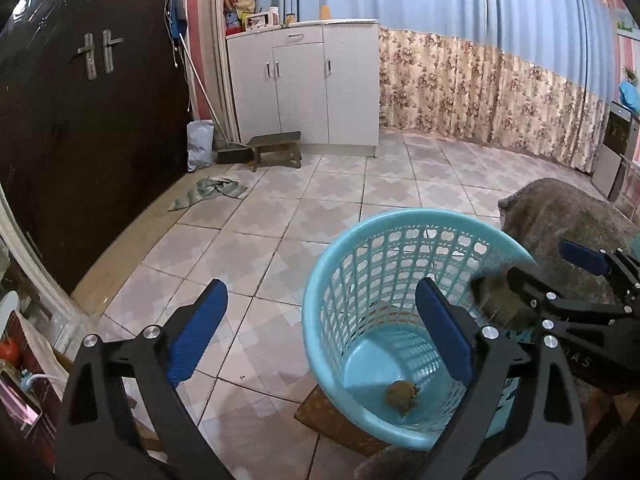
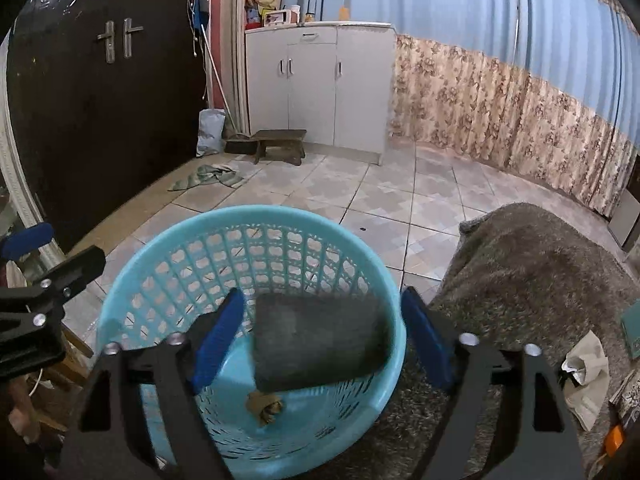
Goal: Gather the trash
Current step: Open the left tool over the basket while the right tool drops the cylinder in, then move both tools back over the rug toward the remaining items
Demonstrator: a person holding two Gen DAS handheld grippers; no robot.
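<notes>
1. The right gripper hangs over the turquoise basket, its jaws spread, with a dark blurred piece of trash between them, clear of both blue pads — released, I judge, and dropping.
2. The left gripper is spread wide and grasps nothing, near the basket's left rim.
3. A small brown crumpled wad already lies on the basket floor.
4. A pale crumpled paper rests on the grey fuzzy blanket at right — probably light, soft and crushable; pinch its bunched middle.
</notes>
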